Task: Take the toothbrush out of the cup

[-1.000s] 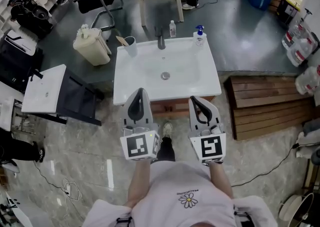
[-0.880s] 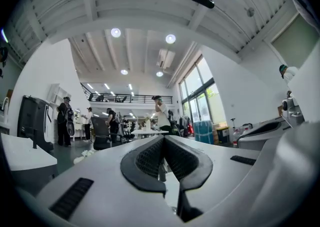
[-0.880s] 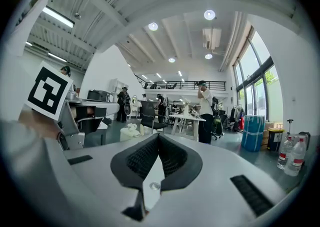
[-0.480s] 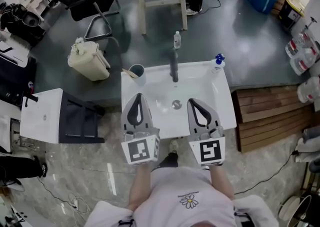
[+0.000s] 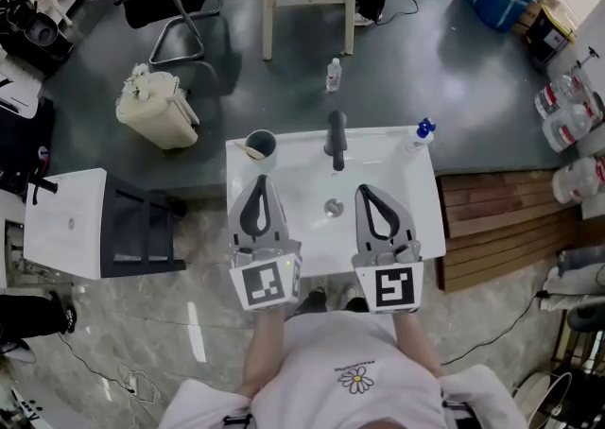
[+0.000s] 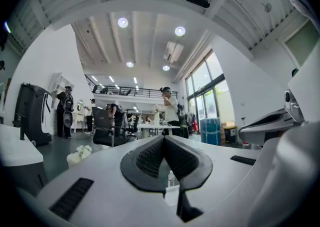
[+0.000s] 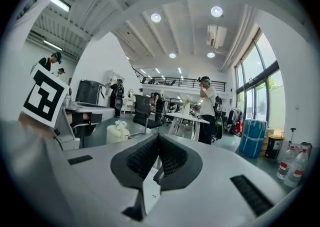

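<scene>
My left hand-held gripper [image 5: 262, 181] is closed with nothing in it. In the left gripper view [image 6: 164, 138] the two black ribbed pads meet at the tip with nothing between them. My right hand-held gripper [image 5: 363, 190] is the same, and in its own view [image 7: 158, 136] the pads are pressed together and empty. I hold both side by side and roughly level over the near half of the white basin worktop [image 5: 427, 229].

The cup [image 5: 260, 145] stands on the back left corner of that worktop. It is just ahead of my left tips but not touching them, and it is left of the tap [image 5: 336, 137]. The toothbrush [image 5: 251, 149] is inside it, showing as a pale handle leaning toward the left rim. It is too small in the head view for me to tell which end is up. A blue-capped bottle [image 5: 422, 131] sits at the back right corner, well clear of the cup.

I judge this to be the approach, with nothing grasped yet. The left side is nearer, so I would open those jaws before reaching and tilt the tips down over the cup. I would pinch the handle above the rim rather than dig inside. The cup looks light and could tip or slide off the corner, so I would lift straight up along the handle. The right hand-held gripper could steady the cup wall if it starts to move.
</scene>
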`<move>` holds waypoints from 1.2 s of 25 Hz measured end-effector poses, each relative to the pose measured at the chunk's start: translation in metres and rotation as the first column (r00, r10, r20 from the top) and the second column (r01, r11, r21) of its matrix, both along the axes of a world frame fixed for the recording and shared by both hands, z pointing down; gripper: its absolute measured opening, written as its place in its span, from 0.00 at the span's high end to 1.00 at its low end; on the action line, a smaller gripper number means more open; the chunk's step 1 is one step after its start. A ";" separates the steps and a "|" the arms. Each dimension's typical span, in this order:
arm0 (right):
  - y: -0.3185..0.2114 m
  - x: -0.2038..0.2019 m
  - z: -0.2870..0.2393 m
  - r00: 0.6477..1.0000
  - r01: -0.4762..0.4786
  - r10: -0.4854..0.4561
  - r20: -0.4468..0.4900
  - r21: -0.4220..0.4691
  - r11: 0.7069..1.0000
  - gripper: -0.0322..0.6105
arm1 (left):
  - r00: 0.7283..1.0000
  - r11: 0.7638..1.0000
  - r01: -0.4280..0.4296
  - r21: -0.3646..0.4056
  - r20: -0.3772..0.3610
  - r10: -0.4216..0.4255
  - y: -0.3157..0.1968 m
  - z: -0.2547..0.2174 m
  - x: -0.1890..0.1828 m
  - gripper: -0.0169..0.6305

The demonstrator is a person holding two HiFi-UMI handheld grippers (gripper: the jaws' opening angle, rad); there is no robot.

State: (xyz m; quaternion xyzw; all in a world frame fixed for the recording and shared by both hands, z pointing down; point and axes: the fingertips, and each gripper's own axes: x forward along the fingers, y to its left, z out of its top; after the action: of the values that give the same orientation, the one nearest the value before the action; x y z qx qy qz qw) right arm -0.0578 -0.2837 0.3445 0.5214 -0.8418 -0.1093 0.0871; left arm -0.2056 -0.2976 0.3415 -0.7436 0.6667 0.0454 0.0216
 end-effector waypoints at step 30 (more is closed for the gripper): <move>-0.028 0.018 -0.011 0.990 0.100 -0.104 0.094 0.050 0.994 0.93 | 0.979 0.980 0.196 -0.048 0.060 -0.193 -0.008 0.015 -0.005 0.94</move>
State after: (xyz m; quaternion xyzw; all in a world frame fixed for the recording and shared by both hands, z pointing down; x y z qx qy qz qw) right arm -0.0401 -0.3121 0.3332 0.4843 -0.8678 -0.1074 0.0287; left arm -0.2111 -0.3059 0.3561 -0.6762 0.7363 0.0049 0.0243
